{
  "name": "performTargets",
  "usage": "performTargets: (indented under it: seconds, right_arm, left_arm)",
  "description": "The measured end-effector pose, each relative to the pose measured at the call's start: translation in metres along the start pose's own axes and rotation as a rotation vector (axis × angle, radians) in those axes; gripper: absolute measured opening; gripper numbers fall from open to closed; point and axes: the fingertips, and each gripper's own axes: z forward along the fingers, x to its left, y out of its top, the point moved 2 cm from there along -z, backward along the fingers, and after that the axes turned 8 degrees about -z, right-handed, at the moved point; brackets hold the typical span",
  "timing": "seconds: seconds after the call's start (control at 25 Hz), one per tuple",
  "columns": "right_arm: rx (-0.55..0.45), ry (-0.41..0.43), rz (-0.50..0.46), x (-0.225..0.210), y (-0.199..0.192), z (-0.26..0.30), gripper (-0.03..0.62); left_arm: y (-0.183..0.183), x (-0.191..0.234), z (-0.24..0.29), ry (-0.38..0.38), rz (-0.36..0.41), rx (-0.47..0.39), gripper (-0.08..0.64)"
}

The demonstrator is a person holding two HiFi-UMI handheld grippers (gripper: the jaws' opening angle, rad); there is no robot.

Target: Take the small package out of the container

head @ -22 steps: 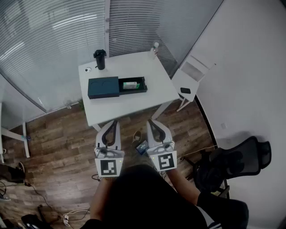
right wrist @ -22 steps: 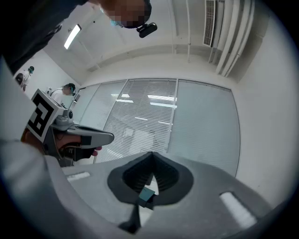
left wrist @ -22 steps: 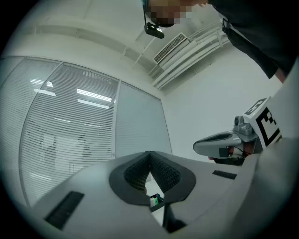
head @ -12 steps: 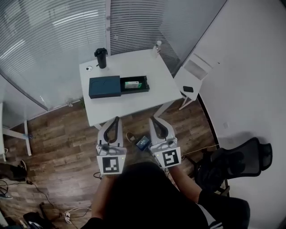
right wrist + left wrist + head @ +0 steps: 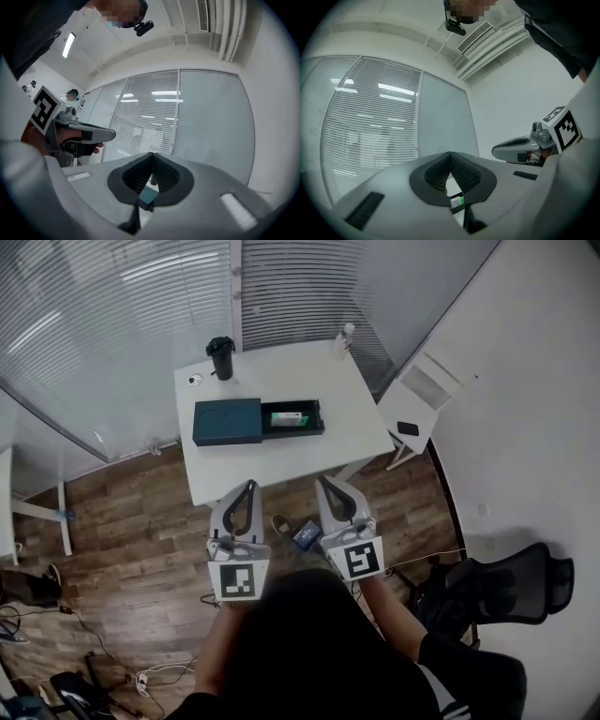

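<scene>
While dark clothing fills the bottom of the head view and covers most of both arms, the hands sit largely out of sight beneath the marker cubes. The left gripper (image 5: 249,486) and right gripper (image 5: 324,481) are held level, side by side at lower centre over the brown wooden floor (image 5: 122,521), each with its jaws pressed together on nothing. A small bluish object (image 5: 305,535) between them is too indistinct to name. Beyond, at upper centre, the white square table (image 5: 281,460) carries the dark teal sliding container (image 5: 227,421), its tray standing out to the right. The small green-and-white package (image 5: 287,418) lies inside that tray, its print unreadable. A black tumbler (image 5: 221,357) stands behind.
</scene>
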Motion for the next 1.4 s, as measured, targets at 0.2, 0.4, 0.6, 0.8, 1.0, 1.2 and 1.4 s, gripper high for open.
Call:
performTargets:
  seconds: [0.2,0.4,0.6,0.8,1.0,1.2,1.4]
  right_arm:
    - [0.018,0.03,-0.005,-0.01,-0.01,0.019,-0.003]
    - [0.012,0.063,-0.02,-0.02,-0.018,0.04,-0.003]
    - [0.022,0.096,-0.036,-0.033,-0.031,0.061,-0.003]
    - [0.026,0.114,-0.05,-0.058,-0.043,0.079,-0.003]
    - [0.022,0.13,-0.084,-0.094,-0.054,0.097,-0.003]
    - [0.023,0.144,-0.097,-0.127,-0.07,0.112,-0.003]
    - [0.02,0.166,-0.098,-0.15,-0.089,0.139,-0.003]
  left_arm:
    - [-0.013,0.007,0.015,0.033,-0.035,0.043,-0.002]
    - [-0.018,0.014,0.035,0.055,-0.043,0.051,-0.002]
    - [-0.025,0.023,0.052,0.081,-0.047,0.058,-0.002]
    - [-0.028,0.028,0.072,0.102,-0.04,0.058,-0.002]
    - [-0.03,0.028,0.096,0.114,-0.043,0.054,-0.002]
    - [-0.038,0.024,0.116,0.126,-0.038,0.079,-0.002]
    - [-0.046,0.032,0.139,0.153,-0.038,0.09,-0.002]
